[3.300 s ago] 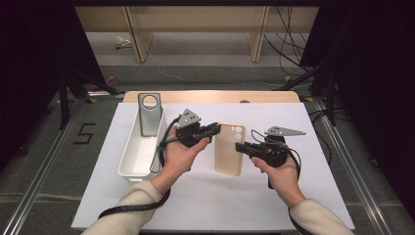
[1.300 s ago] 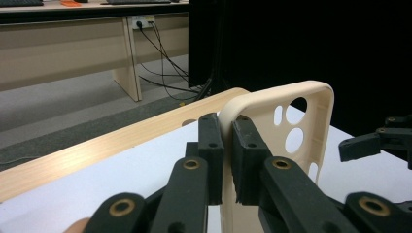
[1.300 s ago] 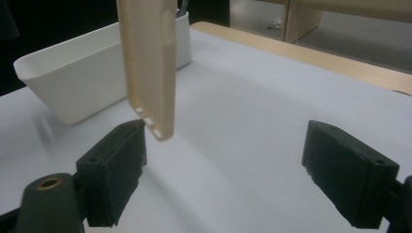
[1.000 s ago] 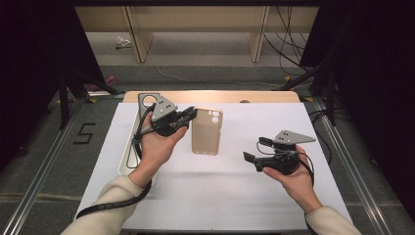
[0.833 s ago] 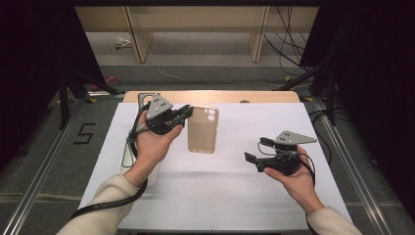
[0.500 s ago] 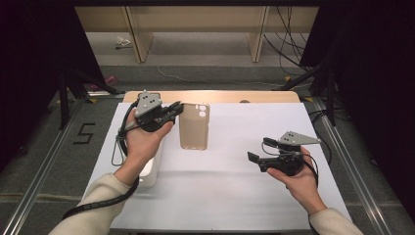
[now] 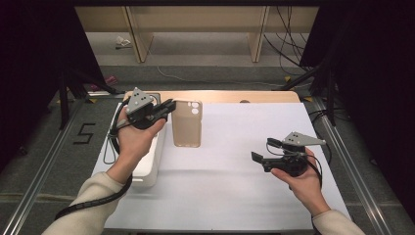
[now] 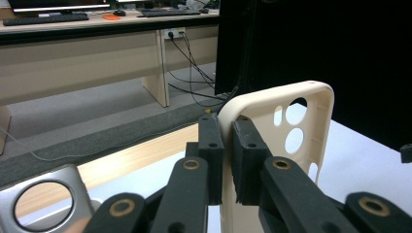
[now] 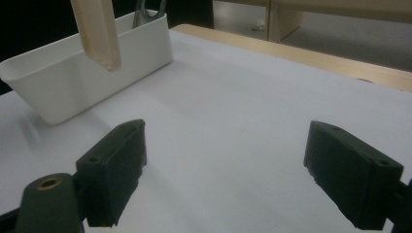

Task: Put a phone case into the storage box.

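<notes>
One thing has changed in the last few seconds: the beige phone case [image 7: 187,124], which earlier sat between both hands over the middle of the white mat [image 7: 235,196], now hangs from the left gripper [image 7: 166,106] alone and has been carried toward the far left corner. The right gripper [image 7: 264,152] has let go and drawn back toward the near right. That reads as a handover finished, with the case on its way to the white bin [image 7: 147,166], where a grey case [image 8: 46,204] already stands.

Nearest, the right gripper rests low in the right hand [image 7: 298,171], just above the mat, pointing left across it. Its jaws stand wide apart with nothing between them; in the right gripper view the bare mat lies ahead, and beyond it the bin and the hanging end of the case [image 9: 99,31].

Farther off, the left hand [image 7: 134,139] is raised above the bin, forearm reaching over it, wrist lifted. Its gripper points right, jaws nearly closed and pinching one long edge of the case near its camera-hole end [image 8: 291,121]. The case hangs clear of the mat, just to the gripper's right and beside the bin, not yet over it.
</notes>
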Action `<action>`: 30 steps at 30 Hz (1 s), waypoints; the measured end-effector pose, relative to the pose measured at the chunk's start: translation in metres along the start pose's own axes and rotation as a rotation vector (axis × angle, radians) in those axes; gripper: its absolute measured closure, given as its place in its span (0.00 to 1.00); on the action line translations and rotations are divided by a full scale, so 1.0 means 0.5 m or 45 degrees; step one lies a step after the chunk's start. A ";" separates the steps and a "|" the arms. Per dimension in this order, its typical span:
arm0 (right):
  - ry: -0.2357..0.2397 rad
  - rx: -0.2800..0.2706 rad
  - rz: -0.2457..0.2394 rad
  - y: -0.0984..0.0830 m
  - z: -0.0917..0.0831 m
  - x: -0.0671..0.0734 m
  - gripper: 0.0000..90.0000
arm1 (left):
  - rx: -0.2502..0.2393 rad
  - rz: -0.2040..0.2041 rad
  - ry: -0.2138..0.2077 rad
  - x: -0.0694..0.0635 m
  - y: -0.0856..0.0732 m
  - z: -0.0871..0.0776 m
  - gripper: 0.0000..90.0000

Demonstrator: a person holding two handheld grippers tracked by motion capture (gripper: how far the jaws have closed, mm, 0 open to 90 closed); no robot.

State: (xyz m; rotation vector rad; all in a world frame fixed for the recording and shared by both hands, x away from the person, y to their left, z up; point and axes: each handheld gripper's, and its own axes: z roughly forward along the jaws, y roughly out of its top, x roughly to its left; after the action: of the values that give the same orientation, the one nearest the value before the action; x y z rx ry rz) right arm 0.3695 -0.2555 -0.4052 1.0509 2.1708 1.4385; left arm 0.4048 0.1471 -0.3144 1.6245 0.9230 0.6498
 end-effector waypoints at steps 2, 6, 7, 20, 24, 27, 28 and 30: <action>-0.001 -0.001 0.003 -0.001 -0.002 -0.001 0.18 | 0.002 0.004 0.005 0.004 0.000 -0.002 0.93; -0.003 -0.001 0.002 -0.002 -0.003 -0.003 0.18 | 0.003 0.002 0.015 0.013 0.001 -0.006 0.93; -0.003 0.000 0.003 -0.002 -0.004 -0.003 0.18 | 0.002 0.000 0.016 0.015 0.001 -0.007 0.93; -0.014 0.001 0.006 -0.004 -0.008 -0.006 0.18 | -0.001 -0.003 0.057 0.044 0.001 -0.025 0.93; -0.017 -0.002 0.006 -0.004 -0.010 -0.007 0.18 | -0.004 -0.006 0.069 0.053 0.002 -0.030 0.93; -0.022 -0.006 0.007 -0.005 -0.011 -0.008 0.18 | -0.004 -0.009 0.080 0.061 0.002 -0.034 0.93; -0.022 -0.006 0.009 -0.005 -0.012 -0.009 0.18 | -0.004 -0.009 0.084 0.063 0.002 -0.036 0.93; -0.023 -0.007 0.012 -0.006 -0.012 -0.010 0.18 | -0.006 -0.012 0.092 0.068 0.003 -0.038 0.93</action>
State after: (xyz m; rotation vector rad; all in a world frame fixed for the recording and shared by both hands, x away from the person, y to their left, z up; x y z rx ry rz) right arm 0.3676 -0.2637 -0.4058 1.0695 2.1507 1.4332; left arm 0.4085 0.1856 -0.3099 1.6006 0.9798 0.7076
